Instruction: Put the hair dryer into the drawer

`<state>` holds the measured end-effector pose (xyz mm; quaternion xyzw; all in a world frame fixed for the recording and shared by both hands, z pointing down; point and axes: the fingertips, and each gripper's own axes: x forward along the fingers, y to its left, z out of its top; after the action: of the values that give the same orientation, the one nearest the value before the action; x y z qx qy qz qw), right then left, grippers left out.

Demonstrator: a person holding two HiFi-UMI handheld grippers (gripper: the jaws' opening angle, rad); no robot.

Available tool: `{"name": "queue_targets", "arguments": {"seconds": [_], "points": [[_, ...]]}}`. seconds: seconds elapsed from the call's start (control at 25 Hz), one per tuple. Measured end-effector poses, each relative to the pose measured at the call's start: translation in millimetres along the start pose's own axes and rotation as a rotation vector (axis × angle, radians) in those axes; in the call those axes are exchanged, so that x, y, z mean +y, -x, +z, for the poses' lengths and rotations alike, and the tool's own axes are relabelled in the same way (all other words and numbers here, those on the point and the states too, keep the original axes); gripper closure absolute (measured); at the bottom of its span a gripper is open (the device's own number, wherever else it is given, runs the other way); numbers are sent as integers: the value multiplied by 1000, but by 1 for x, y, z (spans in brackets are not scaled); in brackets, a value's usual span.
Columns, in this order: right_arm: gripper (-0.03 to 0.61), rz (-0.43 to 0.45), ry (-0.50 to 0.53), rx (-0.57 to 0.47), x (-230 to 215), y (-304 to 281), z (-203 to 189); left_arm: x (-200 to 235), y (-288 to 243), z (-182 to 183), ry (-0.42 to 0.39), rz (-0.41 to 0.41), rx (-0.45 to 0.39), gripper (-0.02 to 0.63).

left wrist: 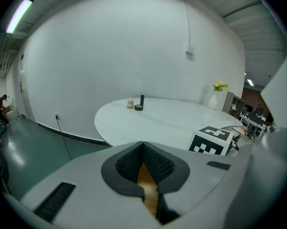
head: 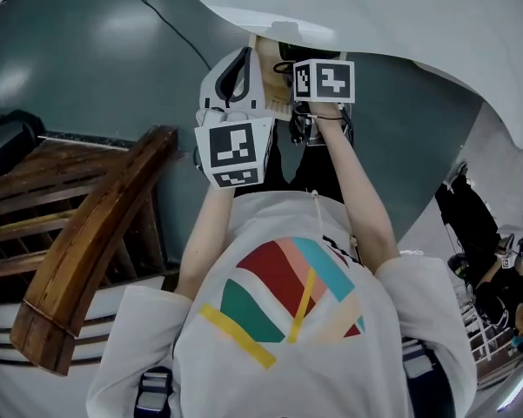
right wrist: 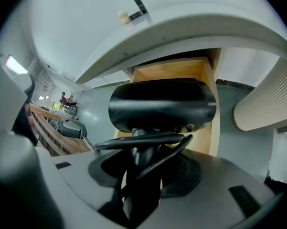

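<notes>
The black hair dryer (right wrist: pixel 162 104) hangs from my right gripper (right wrist: pixel 141 175), which is shut on its handle, with loops of its cord across the jaws. It is held just above the open wooden drawer (right wrist: pixel 181 70) under the white round table (right wrist: pixel 191 18). In the head view the right gripper (head: pixel 311 75) sits under its marker cube at the drawer (head: pixel 268 49), and a dark part of the dryer (head: pixel 289 52) shows there. My left gripper (head: pixel 242 59) is beside it on the left. Its pads (left wrist: pixel 155 163) meet at the tips with nothing between them, and wood shows below.
A wooden chair (head: pixel 87 233) stands close on the left. Small items (left wrist: pixel 136 104) and a vase of yellow flowers (left wrist: pixel 218 95) stand on the table top. A ribbed white panel (right wrist: pixel 267 104) is right of the drawer. The floor (head: pixel 87 50) is teal.
</notes>
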<state>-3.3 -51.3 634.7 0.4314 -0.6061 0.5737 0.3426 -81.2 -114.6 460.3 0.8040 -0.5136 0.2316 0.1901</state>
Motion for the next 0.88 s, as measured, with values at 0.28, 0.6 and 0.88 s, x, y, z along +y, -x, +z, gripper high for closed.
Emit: {"name": "queue_targets", "arguments": {"seconds": [0.28,0.6,0.88], "points": [[379,-29,55,-83,-2,0,28,7,2,-7,-6,24,26,597],[379,-10,53,-168,-6,-6,42,5,-1,-9,-20,21,33,597],[377,-5,58,-197,-1,-4,45,3,1,-21,-10,10,53,597]]}}
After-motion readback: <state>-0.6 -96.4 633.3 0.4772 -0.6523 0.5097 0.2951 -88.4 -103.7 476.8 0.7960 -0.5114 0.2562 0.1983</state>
